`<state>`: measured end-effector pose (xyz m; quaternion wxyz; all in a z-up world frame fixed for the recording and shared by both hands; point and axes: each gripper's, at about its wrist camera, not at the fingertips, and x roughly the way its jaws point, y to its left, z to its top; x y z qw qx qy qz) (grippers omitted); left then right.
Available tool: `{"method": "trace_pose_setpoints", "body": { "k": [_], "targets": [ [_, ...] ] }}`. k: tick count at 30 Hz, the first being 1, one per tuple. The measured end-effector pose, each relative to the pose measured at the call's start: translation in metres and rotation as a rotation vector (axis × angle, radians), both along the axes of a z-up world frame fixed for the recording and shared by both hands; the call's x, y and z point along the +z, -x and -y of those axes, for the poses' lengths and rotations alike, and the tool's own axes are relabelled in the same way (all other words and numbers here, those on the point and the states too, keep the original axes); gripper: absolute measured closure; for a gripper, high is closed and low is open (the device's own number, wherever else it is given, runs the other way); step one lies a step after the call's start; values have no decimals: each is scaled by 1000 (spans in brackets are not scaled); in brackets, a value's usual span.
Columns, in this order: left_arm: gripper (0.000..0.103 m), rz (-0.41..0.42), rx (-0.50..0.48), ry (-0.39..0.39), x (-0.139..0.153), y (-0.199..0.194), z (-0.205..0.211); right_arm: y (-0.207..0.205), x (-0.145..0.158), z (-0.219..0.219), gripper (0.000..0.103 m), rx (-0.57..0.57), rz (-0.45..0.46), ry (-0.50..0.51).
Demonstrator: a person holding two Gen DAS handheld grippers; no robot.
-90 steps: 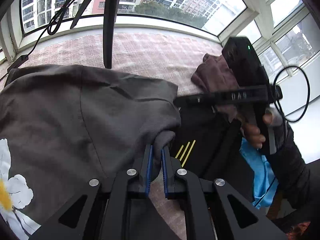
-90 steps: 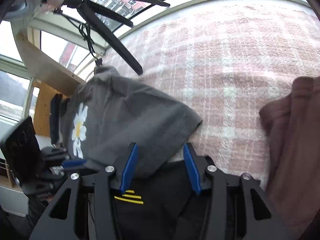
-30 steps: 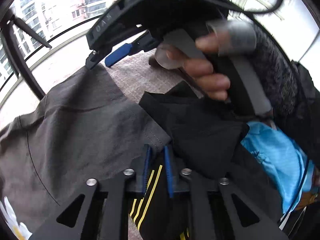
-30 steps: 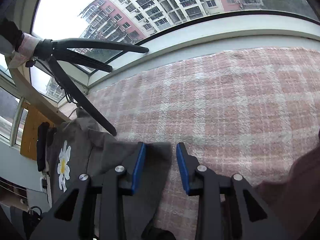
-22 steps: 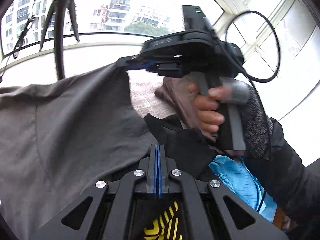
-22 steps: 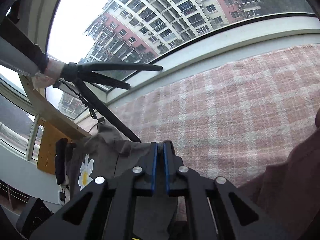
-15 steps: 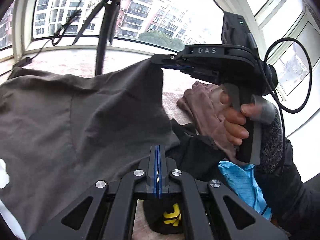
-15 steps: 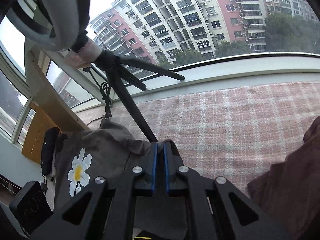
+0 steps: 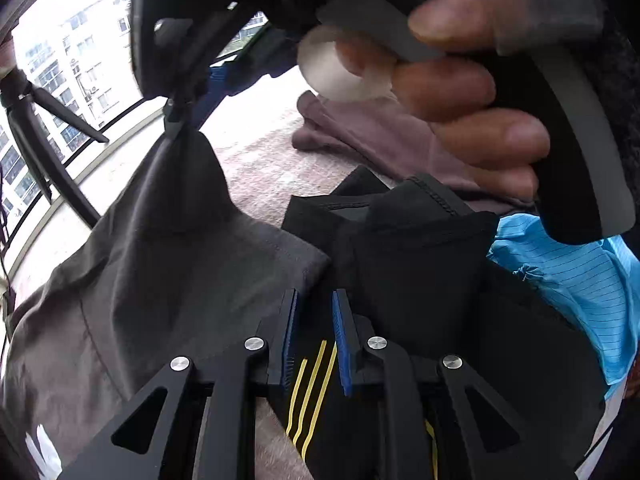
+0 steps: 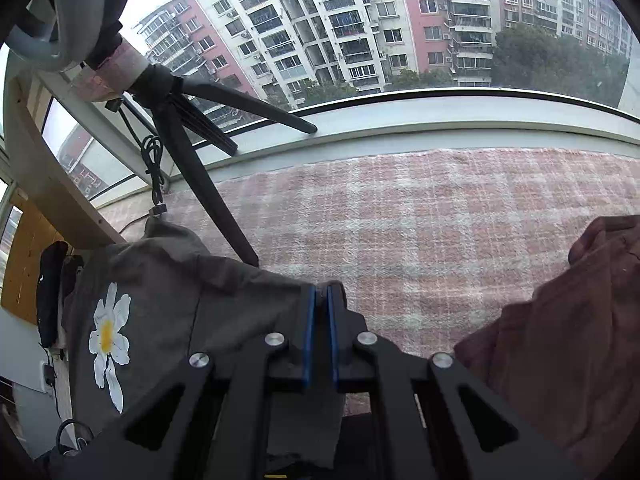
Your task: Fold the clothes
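A dark grey T-shirt (image 9: pixel 160 272) with a white daisy print (image 10: pixel 108 336) lies on the pink checked blanket (image 10: pixel 420 220). My right gripper (image 10: pixel 321 292) is shut on its edge and holds that corner up in a peak (image 9: pixel 180 148). A hand (image 9: pixel 460 92) grips the right gripper's handle, close above the left camera. My left gripper (image 9: pixel 314 296) sits low at the shirt's hem. Its jaws are opening and nothing is pinched between them. Below it lies a black garment (image 9: pixel 408 264) with yellow stripes.
A brown garment (image 10: pixel 560 340) is heaped on the right of the blanket, and a light blue one (image 9: pixel 568 280) lies under the black one. A black tripod (image 10: pixel 192 152) stands at the window sill, one leg down behind the shirt.
The right gripper closed on the shirt's edge and lifted it. The left gripper's pads, pressed together half a second ago, now stand apart, and it sits nearer under the right gripper.
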<state>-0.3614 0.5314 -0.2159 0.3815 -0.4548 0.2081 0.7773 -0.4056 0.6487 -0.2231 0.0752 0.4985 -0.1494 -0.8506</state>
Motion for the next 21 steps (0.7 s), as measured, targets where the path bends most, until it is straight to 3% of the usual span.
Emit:
{"method": "trace_pose_setpoints", "body": {
  "k": [1,6,9,12,16,21],
  "targets": [
    [102,19,33,-36,1,5,5,-1,-1,0,97,-3,1,-2],
    [102,99,221,-270,23,20,56,-5,6,13,97,1,-24,-47],
    [102,120,351,-406,39,15,107,-5,23,32,97,16,-76,-74],
    [102,192,470,-558,40,10,159,0,40,63,97,56,-127,-91],
    [102,219,623,-621,23,-1,210,14,52,116,97,135,-160,-90],
    [102,251,728,-677,11,-18,259,25,47,188,97,250,-163,-117]
  ]
}}
